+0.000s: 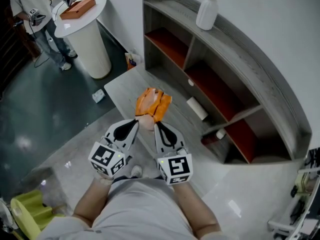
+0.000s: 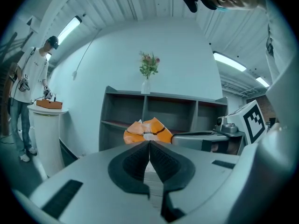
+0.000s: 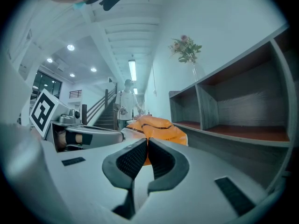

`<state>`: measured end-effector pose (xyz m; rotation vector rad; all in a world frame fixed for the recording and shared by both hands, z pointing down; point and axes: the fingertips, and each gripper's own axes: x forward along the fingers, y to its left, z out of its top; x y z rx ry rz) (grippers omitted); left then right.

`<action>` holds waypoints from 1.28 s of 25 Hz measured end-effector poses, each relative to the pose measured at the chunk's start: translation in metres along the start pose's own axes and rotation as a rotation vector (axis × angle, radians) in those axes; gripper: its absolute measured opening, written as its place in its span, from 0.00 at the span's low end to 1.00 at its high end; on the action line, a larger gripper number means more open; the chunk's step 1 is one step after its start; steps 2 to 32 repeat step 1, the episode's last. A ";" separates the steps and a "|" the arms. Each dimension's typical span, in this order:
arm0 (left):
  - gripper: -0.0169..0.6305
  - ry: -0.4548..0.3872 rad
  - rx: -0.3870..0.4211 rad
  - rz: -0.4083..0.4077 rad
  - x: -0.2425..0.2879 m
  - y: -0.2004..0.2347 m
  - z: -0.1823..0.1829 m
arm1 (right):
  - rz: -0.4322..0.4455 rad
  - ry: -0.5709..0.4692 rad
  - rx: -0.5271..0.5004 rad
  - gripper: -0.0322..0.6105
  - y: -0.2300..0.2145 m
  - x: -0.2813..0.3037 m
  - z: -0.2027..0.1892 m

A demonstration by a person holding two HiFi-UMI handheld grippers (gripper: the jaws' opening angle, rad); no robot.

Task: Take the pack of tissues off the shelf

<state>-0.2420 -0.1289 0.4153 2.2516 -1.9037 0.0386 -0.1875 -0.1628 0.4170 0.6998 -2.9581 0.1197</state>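
Orange pack of tissues (image 1: 152,103) is seen mid-frame in the head view, clear of the shelf (image 1: 225,69) at right, pinched at its near edge by the left tool (image 1: 136,122) and the right tool (image 1: 156,124); in the left gripper view the jaws are shown closed on that edge at centre, and likewise in the right gripper view.

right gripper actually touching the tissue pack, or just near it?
Touching. The right gripper view shows the right gripper with its fingers closed on the tissue pack: the orange wrap shows in the slit between them.
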 end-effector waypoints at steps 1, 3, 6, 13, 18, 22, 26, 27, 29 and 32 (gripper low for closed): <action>0.06 -0.001 0.001 -0.003 -0.001 -0.001 0.000 | -0.001 0.000 0.000 0.09 0.001 -0.001 0.000; 0.06 -0.001 0.001 -0.003 -0.001 -0.001 0.000 | -0.001 0.000 0.000 0.09 0.001 -0.001 0.000; 0.06 -0.001 0.001 -0.003 -0.001 -0.001 0.000 | -0.001 0.000 0.000 0.09 0.001 -0.001 0.000; 0.06 -0.001 0.001 -0.003 -0.001 -0.001 0.000 | -0.001 0.000 0.000 0.09 0.001 -0.001 0.000; 0.06 -0.001 0.001 -0.003 -0.001 -0.001 0.000 | -0.001 0.000 0.000 0.09 0.001 -0.001 0.000; 0.06 -0.001 0.001 -0.003 -0.001 -0.001 0.000 | -0.001 0.000 0.000 0.09 0.001 -0.001 0.000; 0.06 -0.001 0.001 -0.003 -0.001 -0.001 0.000 | -0.001 0.000 0.000 0.09 0.001 -0.001 0.000; 0.06 -0.001 0.001 -0.003 -0.001 -0.001 0.000 | -0.001 0.000 0.000 0.09 0.001 -0.001 0.000; 0.06 -0.001 0.001 -0.003 -0.001 -0.001 0.000 | -0.001 0.000 0.000 0.09 0.001 -0.001 0.000; 0.06 -0.001 0.001 -0.003 -0.001 -0.001 0.000 | -0.001 0.000 0.000 0.09 0.001 -0.001 0.000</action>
